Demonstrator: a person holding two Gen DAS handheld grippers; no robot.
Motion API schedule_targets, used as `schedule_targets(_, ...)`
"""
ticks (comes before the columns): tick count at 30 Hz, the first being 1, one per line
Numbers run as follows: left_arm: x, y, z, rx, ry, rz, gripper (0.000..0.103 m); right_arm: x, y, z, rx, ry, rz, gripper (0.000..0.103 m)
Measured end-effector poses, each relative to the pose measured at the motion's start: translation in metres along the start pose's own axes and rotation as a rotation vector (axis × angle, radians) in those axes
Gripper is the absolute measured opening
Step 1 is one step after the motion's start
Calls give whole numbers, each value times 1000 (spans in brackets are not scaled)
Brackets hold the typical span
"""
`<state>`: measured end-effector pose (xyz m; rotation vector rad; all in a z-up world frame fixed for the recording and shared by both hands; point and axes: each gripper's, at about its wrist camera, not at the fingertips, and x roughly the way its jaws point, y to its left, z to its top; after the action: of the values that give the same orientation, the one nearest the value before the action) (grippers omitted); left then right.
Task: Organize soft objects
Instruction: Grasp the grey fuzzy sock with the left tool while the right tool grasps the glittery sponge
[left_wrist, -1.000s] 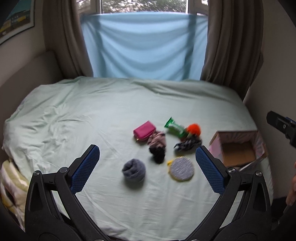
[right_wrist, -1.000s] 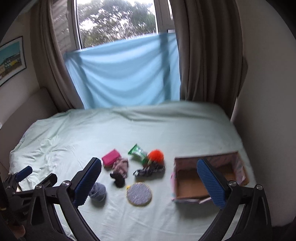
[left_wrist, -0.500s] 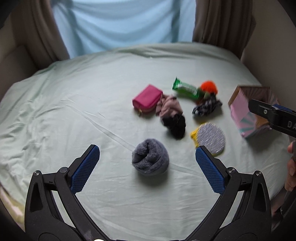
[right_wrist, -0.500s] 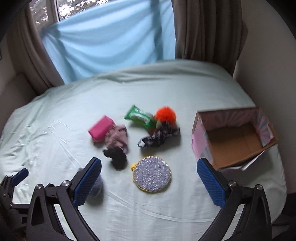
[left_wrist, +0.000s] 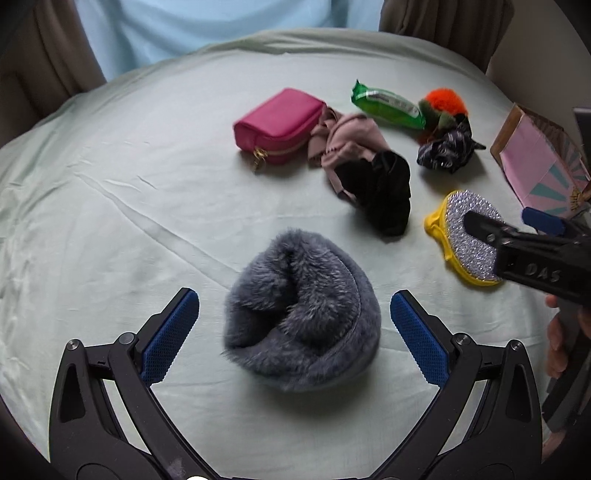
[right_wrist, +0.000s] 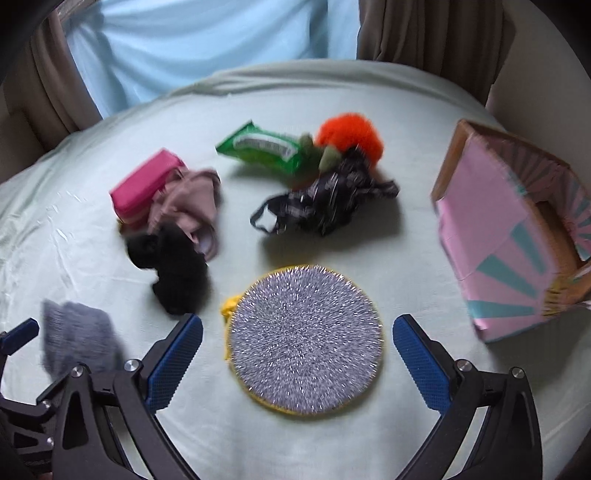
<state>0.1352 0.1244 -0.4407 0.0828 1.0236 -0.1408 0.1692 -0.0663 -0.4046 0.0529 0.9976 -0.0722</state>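
Hovering low over the bed (left_wrist: 110, 206), left gripper (left_wrist: 294, 321) spread wide, blue fingers (left_wrist: 170, 332) flanking the grey fuzzy bundle (left_wrist: 301, 317) without touching it, nothing held. Over on the right wrist view, right gripper (right_wrist: 297, 350) equally wide open and empty, fingers (right_wrist: 419, 362) bracketing the round sparkly pad (right_wrist: 304, 339) with its yellow rim, flat on the pale green sheet. Just beyond, black fuzzy piece (right_wrist: 177, 273) lying against pink fabric (right_wrist: 192, 203), that in turn touching the magenta zip pouch (left_wrist: 279, 123). Farther back, dark patterned cloth (right_wrist: 332, 199) crumpled beside the green packet (right_wrist: 262, 149) and orange pom-pom (right_wrist: 349, 133). Off to the right, pink-and-teal cardboard box (right_wrist: 506, 240), open top, standing apart from the pile. Blue drape and brown curtains at the far edge.
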Motion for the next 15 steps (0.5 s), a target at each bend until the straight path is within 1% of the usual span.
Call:
schedule_targets(2, 9, -3, 0, 4, 10, -7, 103, 14, 2, -3, -7, 21, -1, 95)
schedule_targets(4, 15, -7, -1, 10, 21, 8, 103, 24, 1, -6, -7, 38, 0, 93)
schedule_targets(6, 20, -10, -2, 23, 35, 14, 102, 30, -1, -9, -1, 36, -2, 92)
schedule_targets(9, 28, -12, -4, 37, 60, 20, 91, 34, -1, -12, -11, 30, -9, 92)
schedule_targets(10, 31, -12, -4, 39, 71, 29, 83, 35, 0, -12, -11, 28, -9, 92)
schedule_targets(11, 34, -10, -5, 38, 85, 31, 77, 36, -1, -13, -5, 27, -7, 92)
schedule_targets(12, 37, -7, -5, 29, 96, 28, 76, 38, -3, -13, 2, 25, -4, 92)
schedule_targets(15, 38, 1, -2, -8, 97, -3, 71, 36, -3, -17, 1, 19, -8, 91)
